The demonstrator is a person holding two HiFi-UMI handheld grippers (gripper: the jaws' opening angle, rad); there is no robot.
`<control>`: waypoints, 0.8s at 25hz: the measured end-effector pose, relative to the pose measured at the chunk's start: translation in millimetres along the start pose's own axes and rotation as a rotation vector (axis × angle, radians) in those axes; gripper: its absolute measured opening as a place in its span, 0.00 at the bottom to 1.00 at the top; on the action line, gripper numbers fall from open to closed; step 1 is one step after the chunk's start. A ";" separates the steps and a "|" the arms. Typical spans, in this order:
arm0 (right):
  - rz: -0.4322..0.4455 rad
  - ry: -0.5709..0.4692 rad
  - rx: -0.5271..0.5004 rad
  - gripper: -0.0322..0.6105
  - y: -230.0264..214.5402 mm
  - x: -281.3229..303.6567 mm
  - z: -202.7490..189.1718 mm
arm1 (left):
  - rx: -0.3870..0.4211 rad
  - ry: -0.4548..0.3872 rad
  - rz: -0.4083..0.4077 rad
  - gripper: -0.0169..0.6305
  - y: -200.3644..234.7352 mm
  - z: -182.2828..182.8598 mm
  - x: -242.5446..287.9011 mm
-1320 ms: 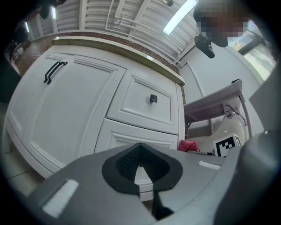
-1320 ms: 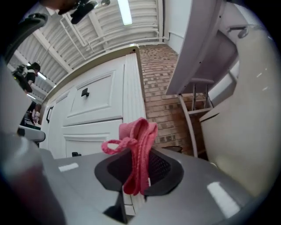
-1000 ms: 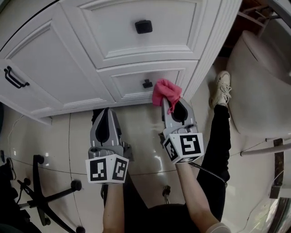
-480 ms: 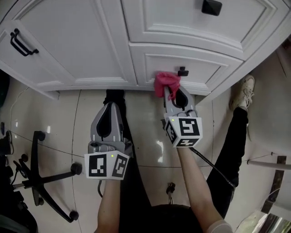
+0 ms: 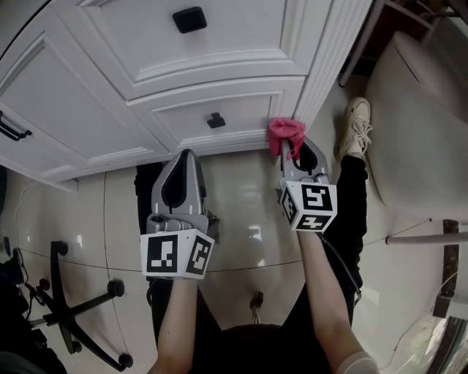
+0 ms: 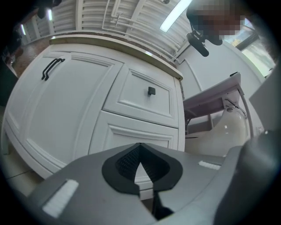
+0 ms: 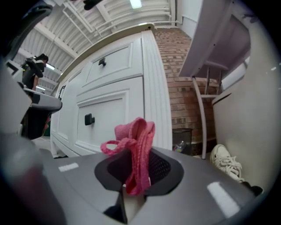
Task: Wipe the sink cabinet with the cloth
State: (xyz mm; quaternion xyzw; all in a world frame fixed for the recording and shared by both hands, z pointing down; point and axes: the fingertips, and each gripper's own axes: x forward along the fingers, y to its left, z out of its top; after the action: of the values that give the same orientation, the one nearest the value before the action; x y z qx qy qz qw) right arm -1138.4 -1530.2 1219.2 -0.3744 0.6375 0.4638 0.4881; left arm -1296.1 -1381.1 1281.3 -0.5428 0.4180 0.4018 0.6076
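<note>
My right gripper (image 5: 295, 150) at 12 o'clock, fingers clamped on pink cloth (image 5: 285, 133) at sink cabinet (image 5: 219, 44) base; left gripper (image 5: 186, 155) fingers together, empty. Best bet: press flat, overlap strokes.

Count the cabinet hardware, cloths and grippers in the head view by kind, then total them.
Black square knobs: 2
Black bar handle: 1, partly cut off at the edge
Pink cloth: 1
Grippers: 2, the left gripper and the right gripper
Total: 6
</note>
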 end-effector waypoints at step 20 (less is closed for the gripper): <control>0.133 -0.160 0.057 0.15 123.6 -235.6 146.3 | -0.012 -0.063 0.039 0.05 -60.4 99.4 -161.6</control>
State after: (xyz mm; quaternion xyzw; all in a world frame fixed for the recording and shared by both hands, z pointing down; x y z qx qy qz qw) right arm -1155.9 -1348.6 1461.9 -0.2788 0.6327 0.5054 0.5162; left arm -1285.0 -1293.1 1459.5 -0.5252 0.4068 0.4332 0.6091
